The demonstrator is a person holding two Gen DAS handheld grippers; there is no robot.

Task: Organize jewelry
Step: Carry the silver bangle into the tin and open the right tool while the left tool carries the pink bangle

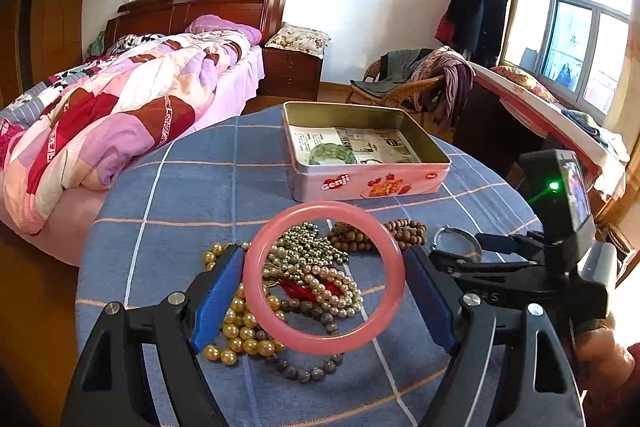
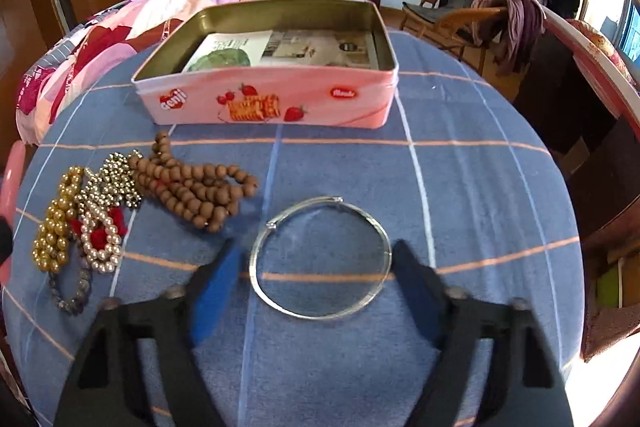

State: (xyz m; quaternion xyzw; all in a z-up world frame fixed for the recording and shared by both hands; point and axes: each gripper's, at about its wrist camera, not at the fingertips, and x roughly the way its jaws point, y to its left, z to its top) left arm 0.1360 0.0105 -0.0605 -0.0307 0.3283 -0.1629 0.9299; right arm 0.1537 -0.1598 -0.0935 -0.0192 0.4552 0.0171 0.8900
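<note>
right gripper (image 2: pixel 320 267) fingers flank silver bangle (image 2: pixel 320 257) | tin (image 2: pixel 264 99) behind

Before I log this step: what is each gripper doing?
Left gripper: shut on the pink bangle.
Right gripper: open around the silver bangle on the table.

The left tongs (image 1: pixel 324 291) squeeze the pink ring (image 1: pixel 324 277) above the table (image 1: pixel 168 211). The right tongs (image 2: pixel 318 269) point down, open wide.

Both wrist views angled down, close over the table (image 1: pixel 168 187), sharing tin (image 2: pixel 264 99) and beads (image 2: pixel 192 191) (right view apparently closer)
</note>
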